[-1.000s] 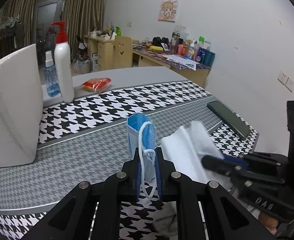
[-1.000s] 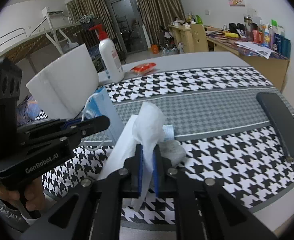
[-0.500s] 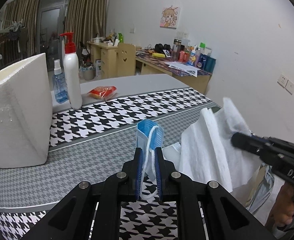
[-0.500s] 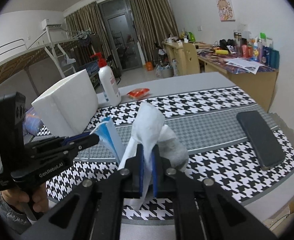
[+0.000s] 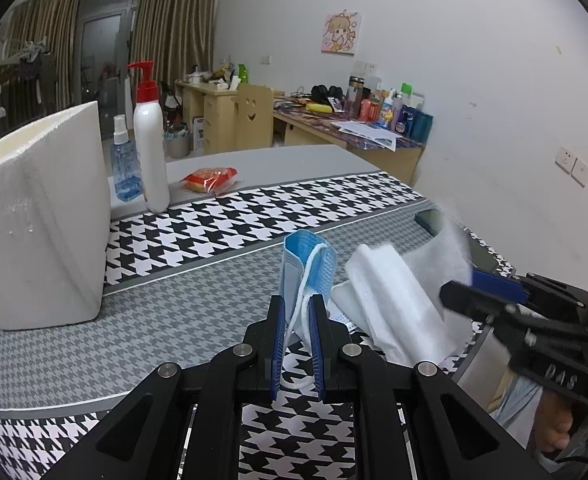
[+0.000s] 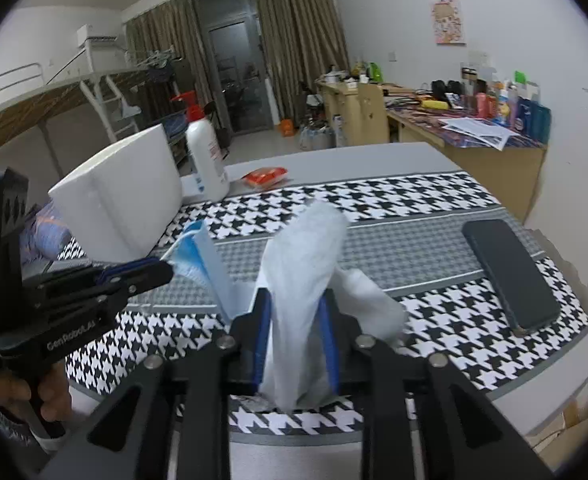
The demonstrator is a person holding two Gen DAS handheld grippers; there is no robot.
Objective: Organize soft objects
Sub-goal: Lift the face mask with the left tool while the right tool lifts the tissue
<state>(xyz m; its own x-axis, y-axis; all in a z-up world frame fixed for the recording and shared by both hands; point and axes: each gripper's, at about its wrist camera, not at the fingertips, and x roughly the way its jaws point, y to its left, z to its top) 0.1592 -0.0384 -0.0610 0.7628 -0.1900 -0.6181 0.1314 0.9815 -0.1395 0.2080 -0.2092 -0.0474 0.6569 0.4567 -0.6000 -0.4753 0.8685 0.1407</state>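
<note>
My left gripper (image 5: 297, 308) is shut on a blue face mask (image 5: 308, 264), which stands upright with its white ear loop hanging between the pads. From the right wrist view that gripper (image 6: 165, 272) and the mask (image 6: 209, 260) are at the left. My right gripper (image 6: 296, 300) has its jaws opening. A white cloth (image 6: 306, 248) stands loosely between them, motion-blurred at the top. In the left wrist view the cloth (image 5: 390, 300) hangs just right of the mask, with the right gripper (image 5: 454, 292) at its far side.
A white foam box (image 5: 41, 220) stands at the left on the houndstooth table cover (image 5: 221, 236). Behind it are a pump bottle (image 5: 149, 152), a small spray bottle (image 5: 125, 168) and a red snack packet (image 5: 209, 178). A black phone (image 6: 510, 276) lies at the right edge.
The right jaws, tight on the white cloth before, now stand apart around it. The cloth rose off the table and has dipped slightly. The left gripper still holds the mask.
</note>
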